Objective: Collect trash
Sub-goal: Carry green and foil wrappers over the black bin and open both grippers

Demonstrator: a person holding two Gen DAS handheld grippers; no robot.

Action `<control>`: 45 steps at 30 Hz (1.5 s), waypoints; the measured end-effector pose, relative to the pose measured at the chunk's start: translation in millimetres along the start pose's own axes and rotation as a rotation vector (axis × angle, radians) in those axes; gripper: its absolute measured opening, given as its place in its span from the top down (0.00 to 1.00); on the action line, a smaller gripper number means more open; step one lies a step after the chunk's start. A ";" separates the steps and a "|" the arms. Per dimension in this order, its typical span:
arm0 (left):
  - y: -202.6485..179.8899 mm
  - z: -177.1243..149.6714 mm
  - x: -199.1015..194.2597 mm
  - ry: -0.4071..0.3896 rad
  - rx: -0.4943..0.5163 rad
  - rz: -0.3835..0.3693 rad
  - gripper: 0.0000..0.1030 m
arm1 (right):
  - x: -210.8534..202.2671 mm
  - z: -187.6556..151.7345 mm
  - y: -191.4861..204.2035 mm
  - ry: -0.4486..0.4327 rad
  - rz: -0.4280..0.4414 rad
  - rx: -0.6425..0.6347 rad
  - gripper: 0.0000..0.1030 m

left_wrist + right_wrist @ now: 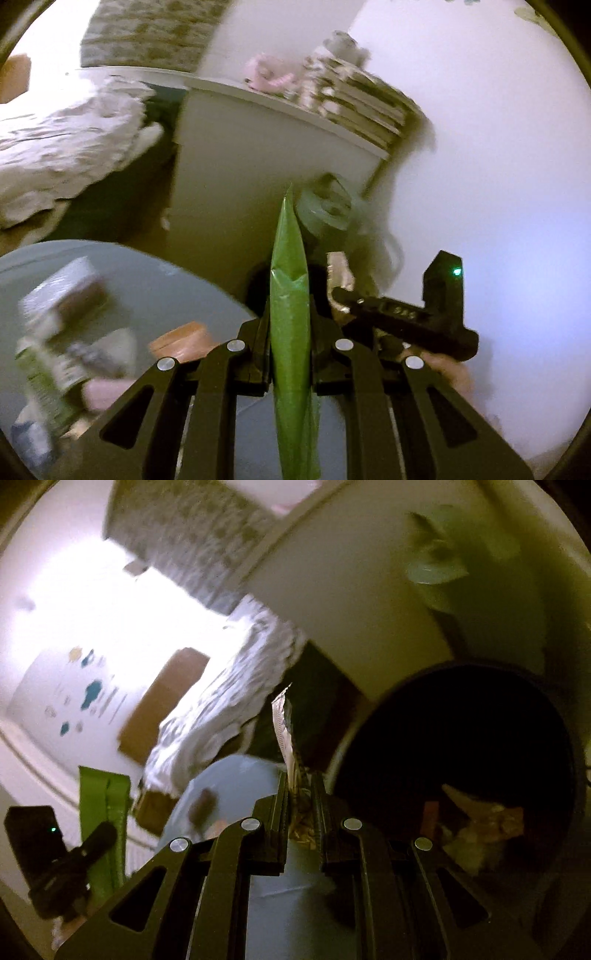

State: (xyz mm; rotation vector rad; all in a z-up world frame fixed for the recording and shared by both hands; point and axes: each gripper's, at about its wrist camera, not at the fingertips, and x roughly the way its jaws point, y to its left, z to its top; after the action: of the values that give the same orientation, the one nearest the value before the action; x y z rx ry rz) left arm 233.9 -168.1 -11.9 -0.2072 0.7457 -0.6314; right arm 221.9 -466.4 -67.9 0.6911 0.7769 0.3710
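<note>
Left gripper: fingers clamped on a green wrapper, held edge-on above the grey worktop's right edge. Right gripper: fingers pinched on a silvery foil wrapper, just left of the dark bin, which already holds scraps. Both wrappers look light, thin, crinkly and probably slippery; gripping mid-body across the flat faces seems safest.
</note>
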 end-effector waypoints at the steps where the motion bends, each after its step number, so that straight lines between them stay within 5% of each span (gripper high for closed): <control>1: -5.7 3.1 15.8 0.017 0.005 -0.016 0.85 | 0.7 0.5 -6.2 -0.005 -0.010 0.013 0.88; 8: -23.0 11.8 98.7 0.115 -0.018 -0.083 0.85 | -7.2 12.4 -56.2 -0.064 -0.090 0.121 0.88; 14: -28.4 11.1 151.5 0.187 -0.030 -0.092 0.85 | 1.2 12.9 -87.5 -0.033 -0.128 0.226 0.88; 30: -20.9 5.8 195.9 0.248 -0.072 -0.076 0.83 | 9.6 13.6 -102.8 -0.006 -0.153 0.322 0.87; 32: -19.8 5.8 197.8 0.256 -0.078 -0.074 0.80 | 9.9 13.4 -105.0 -0.002 -0.153 0.340 0.79; 36: -22.2 5.3 194.4 0.244 -0.069 -0.064 0.41 | 7.9 10.8 -111.6 -0.014 -0.161 0.397 0.41; 45: -22.1 1.9 151.7 0.195 -0.066 -0.063 0.38 | 8.8 9.2 -106.1 -0.023 -0.167 0.382 0.40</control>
State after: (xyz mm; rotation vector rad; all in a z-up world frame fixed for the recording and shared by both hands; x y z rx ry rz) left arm 310.1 -277.2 -88.0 -0.2326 0.9513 -0.6934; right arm 240.8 -542.2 -140.7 0.9775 0.8871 0.0602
